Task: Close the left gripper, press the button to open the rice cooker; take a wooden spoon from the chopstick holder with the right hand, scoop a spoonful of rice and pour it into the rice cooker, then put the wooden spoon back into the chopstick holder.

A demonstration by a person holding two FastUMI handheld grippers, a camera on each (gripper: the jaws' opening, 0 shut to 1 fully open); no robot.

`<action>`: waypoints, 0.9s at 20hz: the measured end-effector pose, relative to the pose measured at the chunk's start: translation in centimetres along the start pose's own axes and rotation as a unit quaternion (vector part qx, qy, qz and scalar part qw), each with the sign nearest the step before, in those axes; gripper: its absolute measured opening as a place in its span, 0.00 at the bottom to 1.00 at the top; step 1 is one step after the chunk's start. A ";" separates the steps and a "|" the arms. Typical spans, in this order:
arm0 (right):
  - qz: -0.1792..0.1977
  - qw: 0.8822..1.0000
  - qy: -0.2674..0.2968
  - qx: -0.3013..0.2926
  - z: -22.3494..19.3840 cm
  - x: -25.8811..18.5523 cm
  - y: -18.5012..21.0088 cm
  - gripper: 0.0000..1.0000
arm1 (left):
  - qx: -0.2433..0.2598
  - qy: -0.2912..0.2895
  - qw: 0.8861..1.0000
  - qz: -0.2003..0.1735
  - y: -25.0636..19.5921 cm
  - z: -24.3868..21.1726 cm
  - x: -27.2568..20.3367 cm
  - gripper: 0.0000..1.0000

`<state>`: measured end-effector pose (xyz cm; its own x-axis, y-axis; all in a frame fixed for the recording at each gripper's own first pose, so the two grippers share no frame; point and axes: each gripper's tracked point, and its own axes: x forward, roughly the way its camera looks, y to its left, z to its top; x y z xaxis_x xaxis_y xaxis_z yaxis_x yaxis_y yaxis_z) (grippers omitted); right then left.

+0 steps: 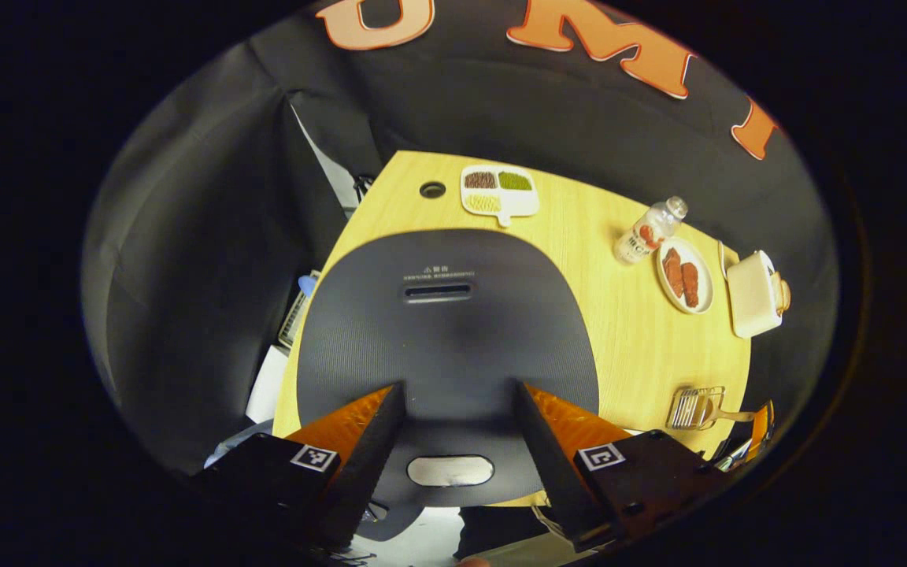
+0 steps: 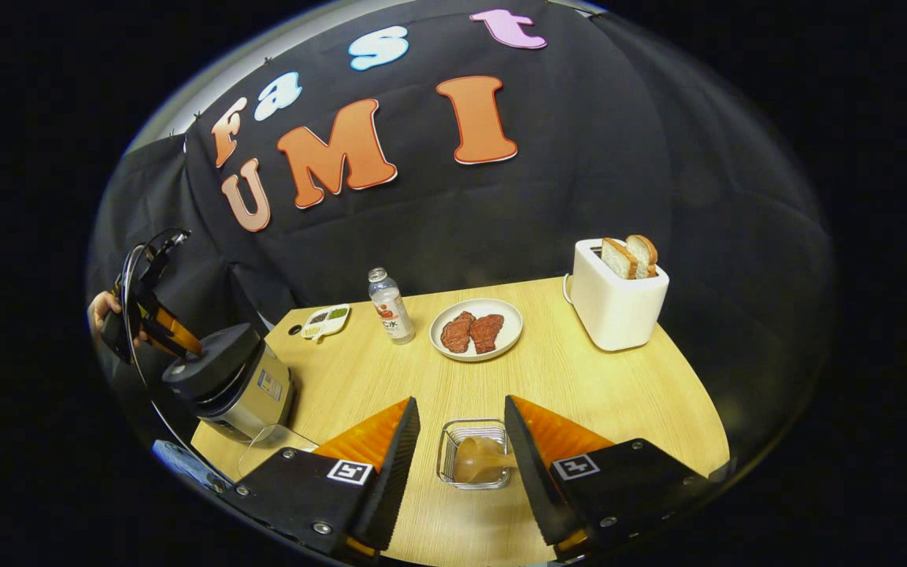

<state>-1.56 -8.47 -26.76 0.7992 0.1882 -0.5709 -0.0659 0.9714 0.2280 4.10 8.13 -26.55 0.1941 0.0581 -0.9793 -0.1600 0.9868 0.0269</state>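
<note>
The left gripper [image 1: 457,409] is held wide above the closed rice cooker [image 1: 446,331], whose button [image 1: 450,470] lies at six o'clock. Unless narrowed, the button may be straddled. The right gripper [image 2: 461,441], also wide, hovers over the chopstick holder [image 2: 473,453] with its wooden spoon [image 2: 479,461].

The right gripper [image 2: 457,441] hung over the worktop [image 2: 627,394] with jaws apart, a wire holder [image 2: 473,453] with a wooden spoon [image 2: 481,461] between them. Far left stood the closed rice cooker [image 2: 229,378], the left gripper [image 2: 150,319] above it. Beyond lay a plate [image 2: 475,329], bottle [image 2: 390,305] and toaster [image 2: 615,299].
</note>
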 end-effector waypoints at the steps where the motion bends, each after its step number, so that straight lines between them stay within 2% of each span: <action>1: -0.001 1.000 0.002 -0.003 0.0 0.0 0.0 0.69 | 0.002 0.014 1.000 0.001 0.1 -0.5 0.4 0.92; 9: -0.002 1.000 0.005 -0.027 0.1 0.3 0.8 0.69 | 0.013 0.049 0.999 0.005 0.0 -0.3 0.8 0.92; 10: -0.003 1.000 0.004 -0.025 0.2 0.4 0.9 0.69 | 0.012 0.052 0.999 0.006 0.0 -0.4 0.8 0.99; 11: -0.001 1.000 0.003 -0.024 0.3 0.5 1.2 0.69 | 0.013 0.050 0.999 0.006 -0.1 -0.3 0.8 0.99; 12: -0.002 1.000 0.001 -0.024 0.4 0.6 1.3 0.69 | 0.012 0.049 0.999 0.005 -0.1 -0.3 0.7 0.94; 17: 0.002 0.999 -0.005 -0.036 0.6 0.6 2.1 0.69 | 0.021 0.018 1.000 0.003 -0.2 -0.3 0.7 0.97; 18: 0.005 0.999 -0.008 -0.040 0.7 0.5 2.3 0.69 | 0.024 0.005 1.000 0.004 -0.2 -0.3 0.7 0.94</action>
<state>-0.87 -6.22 -25.95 0.8075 0.1968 -0.5561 -0.1214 0.9780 0.1698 3.95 7.93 -27.27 0.1828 0.0644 -0.9810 -0.1150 0.9924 0.0437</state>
